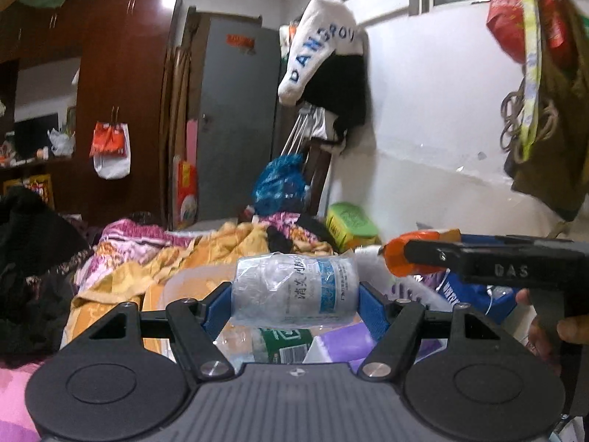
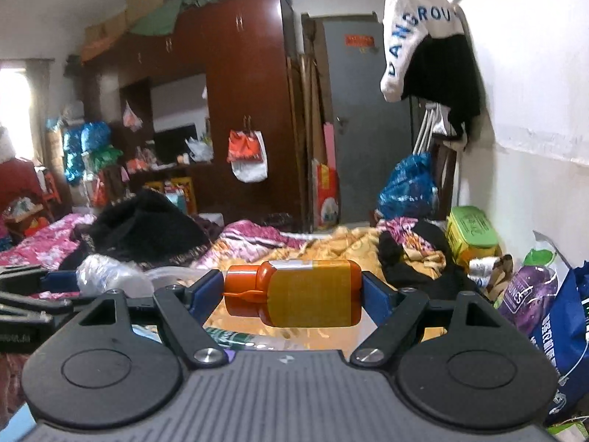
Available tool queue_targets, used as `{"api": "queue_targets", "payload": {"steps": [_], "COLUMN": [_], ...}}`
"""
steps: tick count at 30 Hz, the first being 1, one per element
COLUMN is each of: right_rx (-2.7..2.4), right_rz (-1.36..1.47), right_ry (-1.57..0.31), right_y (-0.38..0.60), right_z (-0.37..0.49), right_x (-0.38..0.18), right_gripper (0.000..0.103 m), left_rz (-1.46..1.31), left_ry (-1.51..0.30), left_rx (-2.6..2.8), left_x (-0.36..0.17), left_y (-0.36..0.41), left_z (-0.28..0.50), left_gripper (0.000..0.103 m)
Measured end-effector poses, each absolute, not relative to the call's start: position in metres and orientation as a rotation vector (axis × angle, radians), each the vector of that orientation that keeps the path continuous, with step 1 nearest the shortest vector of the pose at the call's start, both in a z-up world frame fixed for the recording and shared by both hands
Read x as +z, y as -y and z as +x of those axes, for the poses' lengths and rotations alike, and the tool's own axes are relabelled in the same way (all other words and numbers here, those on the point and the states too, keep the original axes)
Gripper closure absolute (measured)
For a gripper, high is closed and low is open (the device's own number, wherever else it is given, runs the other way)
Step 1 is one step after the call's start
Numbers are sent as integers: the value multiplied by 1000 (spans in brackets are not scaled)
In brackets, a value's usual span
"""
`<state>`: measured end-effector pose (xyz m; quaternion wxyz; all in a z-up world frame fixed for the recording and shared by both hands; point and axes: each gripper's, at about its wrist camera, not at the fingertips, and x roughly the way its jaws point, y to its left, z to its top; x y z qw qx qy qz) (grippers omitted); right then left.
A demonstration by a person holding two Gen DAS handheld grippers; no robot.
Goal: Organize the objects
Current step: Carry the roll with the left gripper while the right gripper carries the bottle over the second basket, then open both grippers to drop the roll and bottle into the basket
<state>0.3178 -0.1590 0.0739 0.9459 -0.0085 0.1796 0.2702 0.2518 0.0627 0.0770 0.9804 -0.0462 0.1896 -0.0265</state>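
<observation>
My left gripper (image 1: pixel 294 294) is shut on a clear plastic bottle (image 1: pixel 294 289) with a white and blue label, held sideways between the blue pads above the bed. My right gripper (image 2: pixel 292 293) is shut on an amber bottle (image 2: pixel 309 293) with an orange cap, also lying sideways, cap to the left. In the left wrist view the right gripper (image 1: pixel 401 258) shows at the right edge with the orange cap (image 1: pixel 395 258) at its tip, a hand below it. The left gripper (image 2: pixel 79 276) and its clear bottle (image 2: pixel 106 272) show at the left of the right wrist view.
Below lies a bed heaped with an orange blanket (image 1: pixel 154 269), floral covers (image 2: pixel 254 235) and black clothing (image 2: pixel 147 228). A green box (image 1: pixel 349 223) and bags (image 2: pixel 559 316) stand against the white wall on the right. A dark wardrobe (image 2: pixel 250 92) and grey door (image 1: pixel 235 118) stand beyond.
</observation>
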Motion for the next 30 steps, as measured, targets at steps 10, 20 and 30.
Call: {"api": "queue_targets", "payload": {"steps": [10,20,30], "right_rx": [552,566,557], "right_rz": [-38,-30,-34], "right_ry": [-411,-430,-379], "right_y": [154,154,158], "right_z": [330,334,331], "right_x": [65,66,68], "right_gripper": [21,21,7], "left_rz": [-92,-82,-67], "left_ry": [-408,-424,-406], "left_rx": [-28,-4,-26], "left_x": [67,58,49], "left_y": [-63,-65,-63], "left_z": [256,263,261], "left_gripper": [28,28,12]}}
